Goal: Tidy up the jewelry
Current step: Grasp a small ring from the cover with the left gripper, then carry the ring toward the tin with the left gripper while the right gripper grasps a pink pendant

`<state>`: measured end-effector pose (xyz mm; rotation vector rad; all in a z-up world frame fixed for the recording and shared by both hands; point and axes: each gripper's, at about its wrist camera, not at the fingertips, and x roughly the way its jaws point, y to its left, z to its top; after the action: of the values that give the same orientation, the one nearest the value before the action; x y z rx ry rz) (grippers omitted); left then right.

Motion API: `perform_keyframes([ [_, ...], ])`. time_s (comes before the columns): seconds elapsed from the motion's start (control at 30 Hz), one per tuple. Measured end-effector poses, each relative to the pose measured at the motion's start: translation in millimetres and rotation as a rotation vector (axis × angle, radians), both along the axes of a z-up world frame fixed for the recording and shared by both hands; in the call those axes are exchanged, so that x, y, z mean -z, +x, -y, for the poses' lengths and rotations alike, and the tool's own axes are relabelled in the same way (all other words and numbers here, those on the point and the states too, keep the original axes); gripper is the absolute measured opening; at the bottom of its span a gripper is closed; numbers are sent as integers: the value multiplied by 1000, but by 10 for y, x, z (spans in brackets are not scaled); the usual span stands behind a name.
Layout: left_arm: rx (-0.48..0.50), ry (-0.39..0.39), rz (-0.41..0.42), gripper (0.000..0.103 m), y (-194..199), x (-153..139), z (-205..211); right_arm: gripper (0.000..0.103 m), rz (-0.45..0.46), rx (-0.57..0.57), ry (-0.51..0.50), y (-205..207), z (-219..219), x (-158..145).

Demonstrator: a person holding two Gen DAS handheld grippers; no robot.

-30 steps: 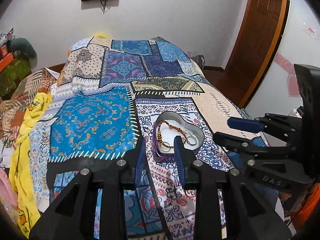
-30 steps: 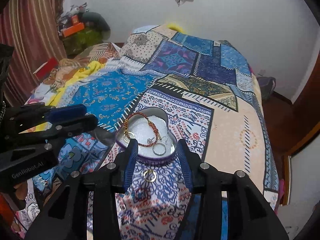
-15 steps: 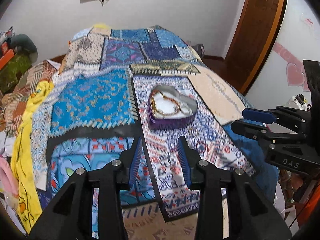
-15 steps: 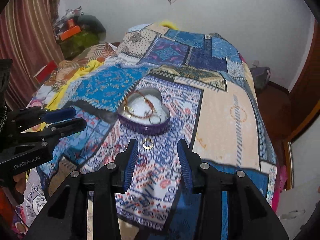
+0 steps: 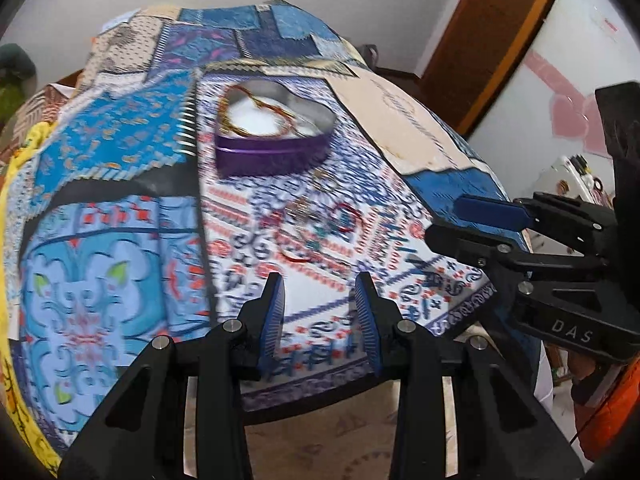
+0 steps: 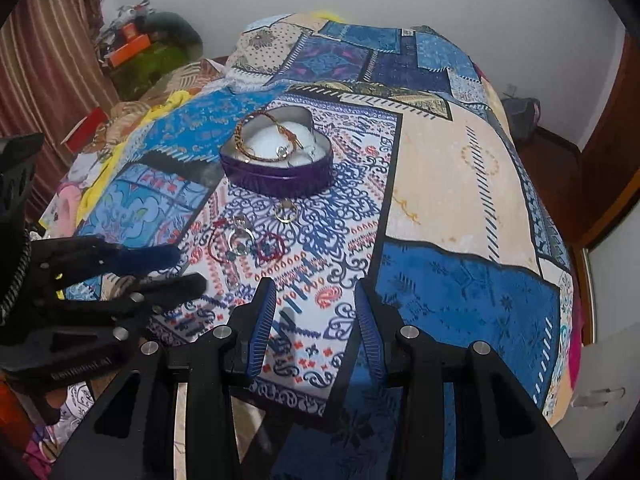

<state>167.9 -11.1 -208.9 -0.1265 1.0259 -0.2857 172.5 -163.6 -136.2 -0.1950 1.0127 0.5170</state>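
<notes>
Both grippers (image 5: 320, 292) (image 6: 316, 300) back, one tin (image 6: 276, 174)

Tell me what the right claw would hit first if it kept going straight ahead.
Probably the patterned bedspread just ahead of the open right claw; along that line the gold ring comes next, then the purple heart tin. Depth is uncertain.

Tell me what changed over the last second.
Both hand-held grippers, left and right, drew back from the purple heart-shaped tin, open and empty, bringing loose rings and red bracelets on the patterned bedspread into view. The tin stayed put.
</notes>
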Motion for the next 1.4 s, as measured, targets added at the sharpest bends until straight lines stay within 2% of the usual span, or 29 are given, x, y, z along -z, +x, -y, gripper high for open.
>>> perform_keyframes([
  [0.07,15,2,5,34,11,28,72,37,0,1,-2,-21,27,13],
  [0.17,35,16,8,25,41,66,154,37,-3,7,0,-27,59,31],
  [0.37,24,4,8,22,100,105,166,37,-18,21,17,-11,112,54],
  [0.4,21,6,9,20,100,109,162,37,-20,22,21,-6,120,57],
  [0.47,10,19,15,10,107,126,154,37,-24,23,26,8,120,65],
  [0.5,6,18,15,8,114,134,141,37,-27,23,27,13,120,71],
  [0.77,4,30,49,8,55,65,93,37,-30,-8,26,44,-2,91],
  [1.1,-125,37,116,8,-10,-128,-449,37,-16,-75,41,178,-352,32],
  [1.3,-149,34,126,8,-2,-120,-601,37,-50,-130,44,291,-621,134],
  [1.37,-147,20,123,8,2,-95,-614,36,-55,-141,36,307,-665,171],
  [1.4,-145,14,121,8,6,-85,-615,31,-55,-151,29,311,-695,188],
])
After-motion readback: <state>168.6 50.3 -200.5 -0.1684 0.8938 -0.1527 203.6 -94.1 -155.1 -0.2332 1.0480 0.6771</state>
